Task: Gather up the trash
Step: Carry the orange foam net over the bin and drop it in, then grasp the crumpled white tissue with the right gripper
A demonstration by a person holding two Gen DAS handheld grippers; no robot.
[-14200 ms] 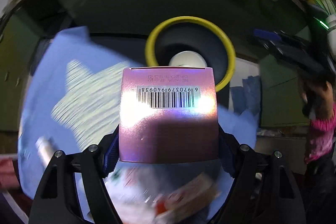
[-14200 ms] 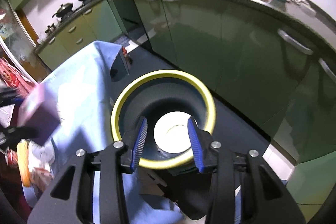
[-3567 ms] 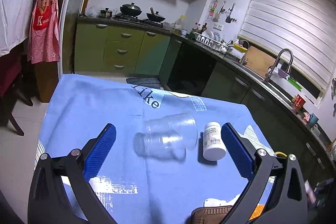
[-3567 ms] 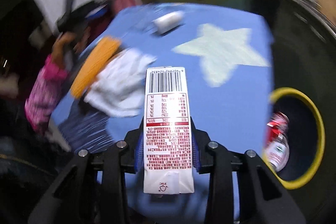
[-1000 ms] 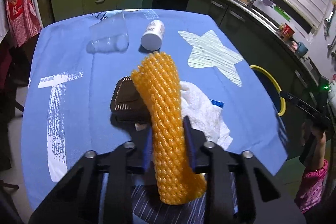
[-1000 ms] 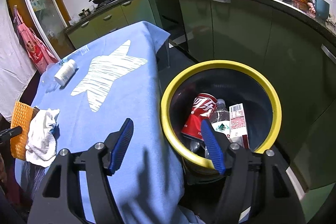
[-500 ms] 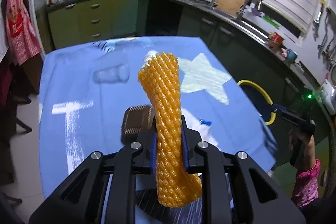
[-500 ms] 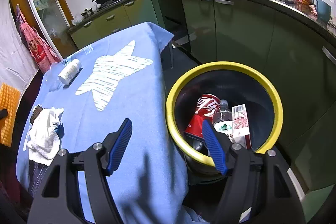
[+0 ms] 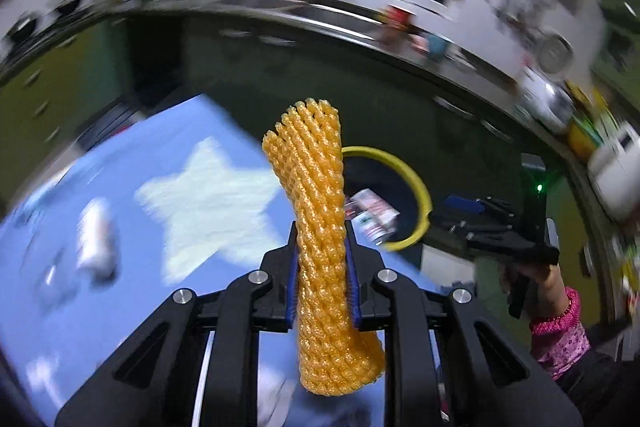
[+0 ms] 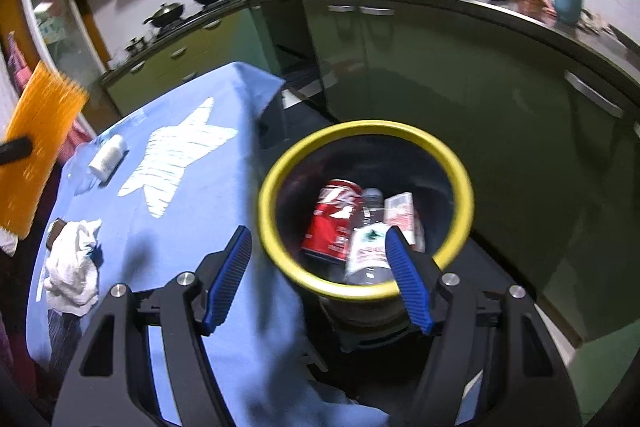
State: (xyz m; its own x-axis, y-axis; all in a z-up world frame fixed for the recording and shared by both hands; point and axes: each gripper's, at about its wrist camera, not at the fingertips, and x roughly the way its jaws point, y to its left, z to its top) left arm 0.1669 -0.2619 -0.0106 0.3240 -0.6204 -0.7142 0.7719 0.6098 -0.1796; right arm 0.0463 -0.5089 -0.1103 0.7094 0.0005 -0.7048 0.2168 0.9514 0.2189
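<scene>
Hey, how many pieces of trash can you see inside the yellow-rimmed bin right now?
3: a red soda can on the left, a clear plastic bottle in the middle, and a small carton on the right. More may lie hidden underneath them in the bin.

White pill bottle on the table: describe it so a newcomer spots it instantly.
Start at the blue tablecloth and find its pale star print. The white pill bottle lies on its side beside the star's far arm. Unlike the crumpled white cloth, it is small, smooth and cylindrical.
</scene>
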